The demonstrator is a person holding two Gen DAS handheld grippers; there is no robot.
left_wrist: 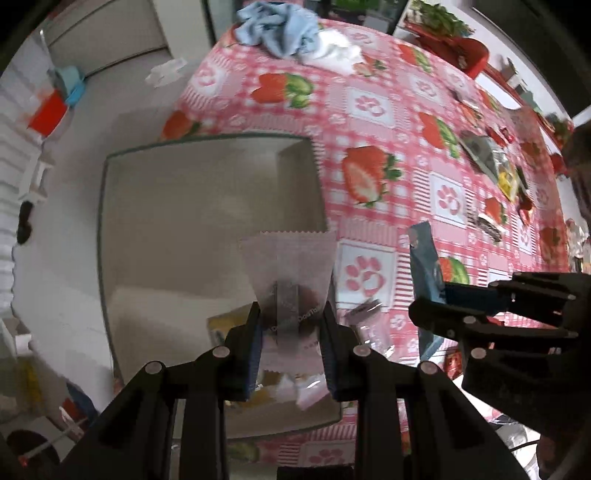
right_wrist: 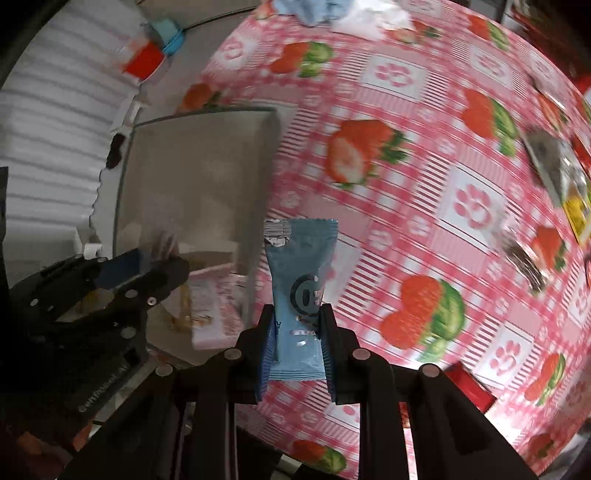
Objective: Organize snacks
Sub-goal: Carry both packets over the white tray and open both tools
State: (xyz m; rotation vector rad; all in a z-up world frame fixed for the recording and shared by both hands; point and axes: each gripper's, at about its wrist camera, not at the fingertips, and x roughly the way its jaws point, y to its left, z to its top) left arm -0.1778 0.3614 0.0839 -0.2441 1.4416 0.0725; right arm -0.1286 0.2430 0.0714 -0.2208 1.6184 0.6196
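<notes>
My left gripper [left_wrist: 291,314] is shut on a clear snack packet [left_wrist: 288,266] with a dark filling, held over a clear plastic bin [left_wrist: 110,206] at the table's left edge. The bin has yellow and pink snack packs [left_wrist: 306,391] lying in its bottom. My right gripper [right_wrist: 297,317] is shut on a light blue snack packet [right_wrist: 301,258], hanging over the tablecloth just right of the bin [right_wrist: 125,184]. In the left wrist view the right gripper [left_wrist: 436,306] and its blue packet [left_wrist: 424,266] appear at the right. The left gripper [right_wrist: 173,273] shows at the left of the right wrist view.
A pink strawberry-print tablecloth [left_wrist: 369,110] covers the table. Several loose snack packets [left_wrist: 495,162] lie along its right side. A blue cloth [left_wrist: 277,29] and white cloth [left_wrist: 340,51] sit at the far end, a red tray [left_wrist: 454,48] beyond. Floor lies left of the bin.
</notes>
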